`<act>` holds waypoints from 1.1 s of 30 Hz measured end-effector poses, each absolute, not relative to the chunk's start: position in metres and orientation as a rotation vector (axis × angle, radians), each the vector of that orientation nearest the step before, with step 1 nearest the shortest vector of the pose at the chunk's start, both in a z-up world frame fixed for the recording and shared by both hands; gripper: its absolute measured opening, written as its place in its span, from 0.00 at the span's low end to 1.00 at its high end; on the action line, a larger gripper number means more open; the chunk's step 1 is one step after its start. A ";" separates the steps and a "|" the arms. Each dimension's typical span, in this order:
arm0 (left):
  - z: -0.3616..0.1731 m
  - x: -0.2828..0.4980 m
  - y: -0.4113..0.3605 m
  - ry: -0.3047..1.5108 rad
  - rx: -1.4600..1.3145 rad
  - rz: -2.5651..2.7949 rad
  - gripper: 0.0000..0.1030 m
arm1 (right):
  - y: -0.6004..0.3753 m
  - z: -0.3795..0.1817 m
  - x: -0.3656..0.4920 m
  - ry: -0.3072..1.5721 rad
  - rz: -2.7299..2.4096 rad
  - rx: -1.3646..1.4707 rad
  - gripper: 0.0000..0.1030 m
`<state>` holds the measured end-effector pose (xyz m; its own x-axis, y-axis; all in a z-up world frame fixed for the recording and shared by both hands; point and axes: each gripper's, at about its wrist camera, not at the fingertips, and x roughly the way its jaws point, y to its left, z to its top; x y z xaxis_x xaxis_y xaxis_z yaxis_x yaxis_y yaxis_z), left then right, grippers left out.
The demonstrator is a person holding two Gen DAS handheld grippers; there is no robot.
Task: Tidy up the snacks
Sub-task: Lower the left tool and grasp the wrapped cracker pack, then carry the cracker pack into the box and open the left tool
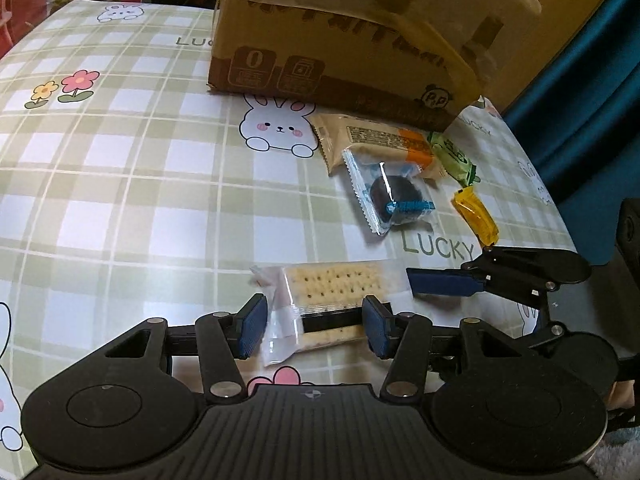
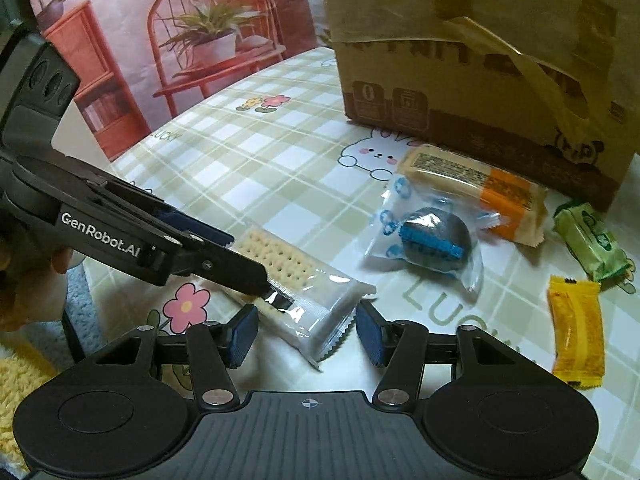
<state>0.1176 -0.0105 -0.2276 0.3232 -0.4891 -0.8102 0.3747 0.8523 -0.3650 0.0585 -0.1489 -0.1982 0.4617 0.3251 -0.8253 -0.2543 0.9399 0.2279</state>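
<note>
Your left tongs [image 1: 316, 328] straddle the clear-wrapped pack of pale perforated crackers [image 1: 328, 300], low and centre in the left view on the green-checked bunny-print counter [image 1: 120, 200]; the pads sit spread at the wrapper's sides, seemingly not yet pinching. Your right tongs [image 2: 306, 332] hover open over the pack's crimped end. The pick-up looks to be the step in hand. Next, close squarely on the pack, then lift it toward the brown taped cardboard box [image 1: 340, 52] at upper right.
</note>
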 end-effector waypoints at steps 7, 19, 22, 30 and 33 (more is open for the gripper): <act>-0.219 0.121 -0.009 1.073 -0.149 -0.568 0.46 | -0.151 -0.190 0.062 0.994 0.348 0.071 0.44; -0.136 0.147 -0.029 0.822 -0.157 -0.599 0.46 | -0.176 -0.108 0.093 0.763 0.284 -0.068 0.44; -0.105 0.158 -0.039 0.737 -0.147 -0.601 0.46 | -0.185 -0.082 0.104 0.695 0.266 -0.102 0.44; -0.045 0.190 -0.074 0.568 -0.110 -0.606 0.46 | -0.216 -0.025 0.136 0.534 0.207 -0.171 0.44; -0.034 0.204 -0.090 0.536 -0.094 -0.595 0.46 | -0.228 -0.016 0.152 0.506 0.182 -0.179 0.44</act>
<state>0.2043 -0.0902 -0.0335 0.6962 -0.5563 -0.4537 0.5087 0.8283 -0.2350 0.1519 -0.2281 -0.0160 0.8592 0.1286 -0.4953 -0.2169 0.9681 -0.1250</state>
